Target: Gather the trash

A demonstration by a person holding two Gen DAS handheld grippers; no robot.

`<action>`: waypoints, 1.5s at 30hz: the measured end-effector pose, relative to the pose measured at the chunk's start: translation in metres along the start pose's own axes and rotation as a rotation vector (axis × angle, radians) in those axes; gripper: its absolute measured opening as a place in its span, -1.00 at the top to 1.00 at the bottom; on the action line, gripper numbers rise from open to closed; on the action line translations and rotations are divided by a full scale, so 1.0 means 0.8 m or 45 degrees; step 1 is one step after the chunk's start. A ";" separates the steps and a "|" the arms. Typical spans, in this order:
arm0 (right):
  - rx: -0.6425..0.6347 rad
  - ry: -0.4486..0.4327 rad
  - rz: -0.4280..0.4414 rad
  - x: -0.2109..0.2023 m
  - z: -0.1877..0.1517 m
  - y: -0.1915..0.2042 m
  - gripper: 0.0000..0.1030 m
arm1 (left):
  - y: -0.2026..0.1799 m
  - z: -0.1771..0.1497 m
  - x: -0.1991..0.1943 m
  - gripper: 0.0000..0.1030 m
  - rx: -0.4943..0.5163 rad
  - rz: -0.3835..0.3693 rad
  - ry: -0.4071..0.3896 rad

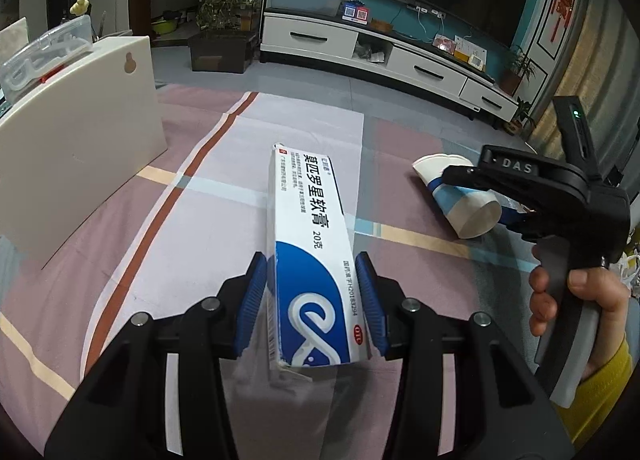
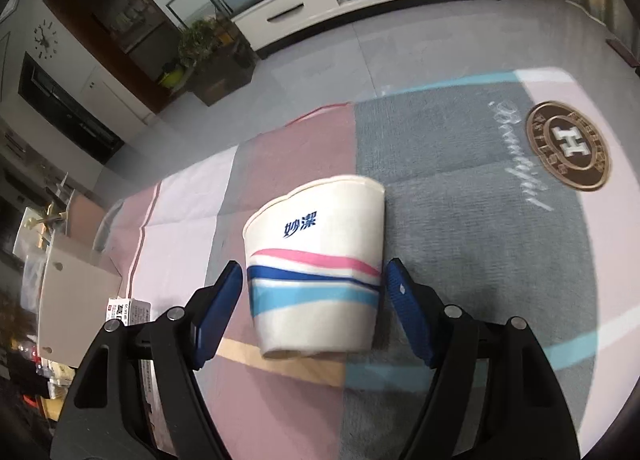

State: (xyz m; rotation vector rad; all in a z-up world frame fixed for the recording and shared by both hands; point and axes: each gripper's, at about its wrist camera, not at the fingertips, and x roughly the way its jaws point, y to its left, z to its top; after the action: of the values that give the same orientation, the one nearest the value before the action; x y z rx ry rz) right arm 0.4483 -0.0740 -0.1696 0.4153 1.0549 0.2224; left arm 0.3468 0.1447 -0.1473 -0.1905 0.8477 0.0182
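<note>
A long white and blue ointment box (image 1: 312,220) is clamped by its near end between the blue pads of my left gripper (image 1: 310,260) and points forward over the patchwork cloth (image 1: 160,260). To its right lies a crumpled white paper cup (image 1: 476,216) with pink and blue stripes, on its side, with my right gripper (image 1: 472,198) around it. In the right wrist view the cup (image 2: 316,228) fills the gap of the right gripper (image 2: 315,266). Both pad tips touch its sides, and its narrow base faces the camera. One end of the box (image 2: 128,310) shows at the left.
A white board (image 1: 80,132) stands on the cloth at the left with a clear plastic box (image 1: 44,48) behind it. A hand in a yellow sleeve (image 1: 580,300) holds the right gripper. A round brown emblem (image 2: 568,146) marks the grey patch. A TV cabinet (image 1: 380,56) lines the far wall.
</note>
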 end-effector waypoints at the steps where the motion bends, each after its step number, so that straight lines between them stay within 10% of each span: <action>1: -0.014 -0.014 -0.002 -0.001 -0.001 0.002 -0.42 | 0.000 -0.001 0.001 0.09 0.001 0.000 0.003; 42: -0.159 -0.150 0.042 -0.289 -0.285 -0.052 -0.22 | -0.090 -0.161 -0.181 0.34 0.185 -0.104 0.015; 45: -0.131 -0.182 0.045 -0.305 -0.297 -0.065 -0.22 | -0.071 -0.168 -0.176 -0.17 0.094 -0.134 0.063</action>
State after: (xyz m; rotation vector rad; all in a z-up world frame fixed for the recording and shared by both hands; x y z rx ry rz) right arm 0.1219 -0.1583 -0.0990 0.3518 0.8922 0.2731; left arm 0.1593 0.0736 -0.1199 -0.1666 0.8849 -0.1167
